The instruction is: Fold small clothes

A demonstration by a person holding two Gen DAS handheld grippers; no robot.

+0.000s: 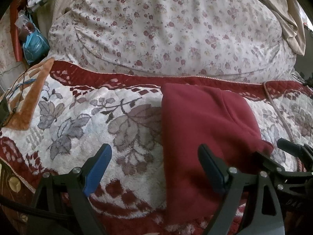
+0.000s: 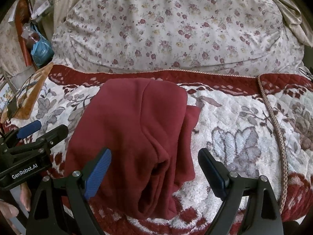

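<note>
A dark red fleece garment (image 1: 197, 129) lies folded on the flowered plush blanket (image 1: 78, 117); it also shows in the right wrist view (image 2: 125, 129), with a rolled opening at its near end. My left gripper (image 1: 155, 168) is open and empty, hovering over the garment's left edge, one finger over the blanket and the other over the cloth. My right gripper (image 2: 154, 172) is open and empty, hovering over the garment's near right part. The left gripper's body (image 2: 29, 146) shows at the left of the right wrist view.
A large flowered pillow (image 1: 166, 25) lies along the back. A blue packet (image 1: 35, 47) and clutter sit at the far left. An orange cloth (image 1: 29, 101) with thin cables lies at the blanket's left corner. A beige curtain (image 1: 289, 15) hangs at the right.
</note>
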